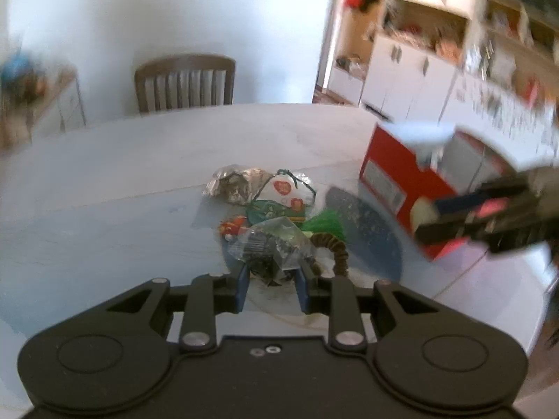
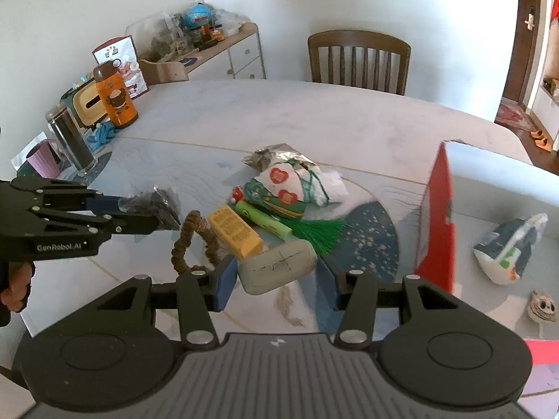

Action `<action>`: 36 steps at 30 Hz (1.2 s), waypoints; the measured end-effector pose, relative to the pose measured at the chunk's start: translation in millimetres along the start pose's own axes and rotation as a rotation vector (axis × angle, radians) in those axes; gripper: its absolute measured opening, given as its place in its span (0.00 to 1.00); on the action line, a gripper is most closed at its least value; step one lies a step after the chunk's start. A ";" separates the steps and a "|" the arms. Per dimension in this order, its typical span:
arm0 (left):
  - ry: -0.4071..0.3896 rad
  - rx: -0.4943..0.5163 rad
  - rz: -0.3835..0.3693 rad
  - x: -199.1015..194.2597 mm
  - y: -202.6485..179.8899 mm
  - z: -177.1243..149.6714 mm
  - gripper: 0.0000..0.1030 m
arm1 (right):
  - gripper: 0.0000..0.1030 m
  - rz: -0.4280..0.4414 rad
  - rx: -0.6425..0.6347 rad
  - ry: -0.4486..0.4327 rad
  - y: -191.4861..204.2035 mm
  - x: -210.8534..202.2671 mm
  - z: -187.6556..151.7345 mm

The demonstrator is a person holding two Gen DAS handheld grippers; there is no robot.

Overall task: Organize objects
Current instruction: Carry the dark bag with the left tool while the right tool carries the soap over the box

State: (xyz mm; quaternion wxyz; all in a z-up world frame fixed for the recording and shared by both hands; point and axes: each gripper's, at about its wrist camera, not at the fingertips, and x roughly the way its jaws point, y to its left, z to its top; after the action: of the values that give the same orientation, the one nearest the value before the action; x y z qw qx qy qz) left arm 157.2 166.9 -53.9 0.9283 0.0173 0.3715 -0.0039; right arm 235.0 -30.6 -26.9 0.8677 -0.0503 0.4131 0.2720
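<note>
L tool clamps clear bag above desk. R tool open round grey case, long axis across jaws, beside red box; desk bare beyond pile.

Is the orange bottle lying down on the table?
No, the orange bottle stands upright near the table's far left edge, with its brown cap on top.

Bright daylight, blurred left view, fisheye-bent edges
</note>
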 end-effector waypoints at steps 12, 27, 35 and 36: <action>0.306 -0.005 0.073 52.2 -17.1 -44.9 0.24 | 0.48 -0.004 0.034 0.003 -35.2 -21.9 -23.3; 0.186 -0.249 0.140 -4.3 -15.0 -24.8 0.21 | 0.48 0.043 0.004 -0.032 -74.2 -48.4 -23.0; 0.053 -0.196 0.066 -8.2 -73.1 29.0 0.21 | 0.48 0.042 0.012 -0.060 -110.0 -65.9 -19.2; 0.042 -0.189 0.052 -6.0 -82.2 35.8 0.21 | 0.48 0.039 0.014 -0.064 -116.0 -68.5 -19.7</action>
State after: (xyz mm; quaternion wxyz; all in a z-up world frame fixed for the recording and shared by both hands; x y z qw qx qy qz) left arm 175.8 83.4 -26.3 0.9175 -0.0604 0.3891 0.0558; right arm 246.0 -164.5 -4.7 0.8753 -0.0272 0.3878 0.2874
